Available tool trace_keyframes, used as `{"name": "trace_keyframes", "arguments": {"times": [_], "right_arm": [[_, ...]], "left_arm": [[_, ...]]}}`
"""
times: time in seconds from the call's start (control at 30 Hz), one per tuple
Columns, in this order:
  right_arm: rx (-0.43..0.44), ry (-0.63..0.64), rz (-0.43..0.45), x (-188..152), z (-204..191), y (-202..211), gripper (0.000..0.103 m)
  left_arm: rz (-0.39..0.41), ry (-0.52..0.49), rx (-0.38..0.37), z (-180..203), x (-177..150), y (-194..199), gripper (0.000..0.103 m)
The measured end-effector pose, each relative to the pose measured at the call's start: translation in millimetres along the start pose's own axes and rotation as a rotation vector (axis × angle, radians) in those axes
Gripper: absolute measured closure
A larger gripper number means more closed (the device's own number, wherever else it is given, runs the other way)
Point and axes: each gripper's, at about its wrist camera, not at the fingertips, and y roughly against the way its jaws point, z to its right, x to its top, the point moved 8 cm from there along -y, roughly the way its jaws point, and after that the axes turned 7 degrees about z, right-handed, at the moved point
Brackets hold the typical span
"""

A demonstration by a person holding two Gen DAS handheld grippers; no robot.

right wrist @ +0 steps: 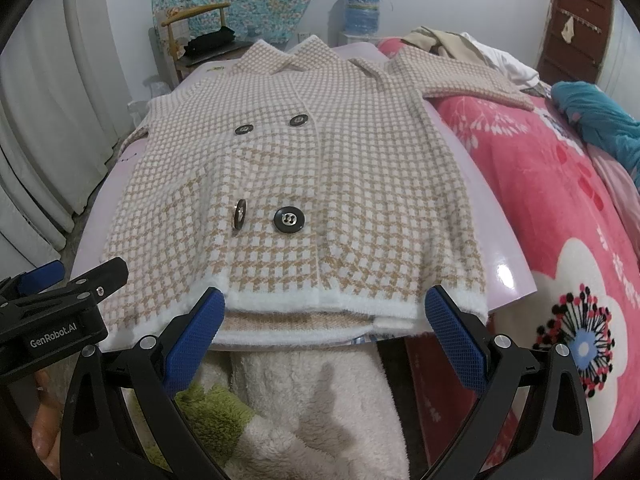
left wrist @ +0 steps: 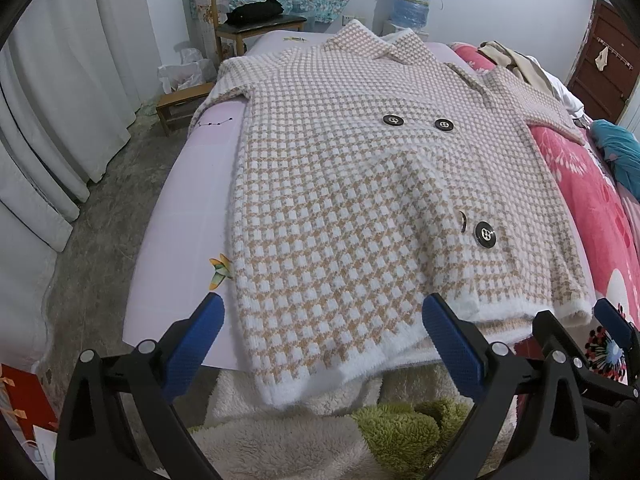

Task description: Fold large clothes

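Observation:
A fuzzy tan-and-white checked coat (left wrist: 352,184) with black buttons lies front up on a pale lilac board (left wrist: 176,248), collar at the far end, white hem toward me. My left gripper (left wrist: 322,340) is open just in front of the hem's left part, nothing between its blue pads (left wrist: 192,344). The right gripper (left wrist: 612,320) shows at the right edge of this view. In the right wrist view the coat (right wrist: 320,184) fills the middle and my right gripper (right wrist: 324,320) stands open at the hem's right part, holding nothing. The left gripper (right wrist: 48,280) is at the left there.
The board (right wrist: 500,240) rests on a bed with a pink flowered quilt (right wrist: 560,240). A fluffy white and green blanket (left wrist: 304,440) lies under my grippers. Behind are a wooden chair (left wrist: 248,12), a water bottle (left wrist: 412,0), curtains (left wrist: 60,120), a brown door (right wrist: 576,20) and teal cloth (right wrist: 600,116).

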Motion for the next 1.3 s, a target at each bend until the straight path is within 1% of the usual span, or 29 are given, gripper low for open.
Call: {"name": "trace_keyframes", "arguments": {"times": [1.3], "right_arm": [[-0.001,0.007,0.002,2.7,-3.4,-0.7,0.007]], "left_arm": [[-0.002,0.003,-0.001,-2.6,1.5,1.0,0.006]]}}
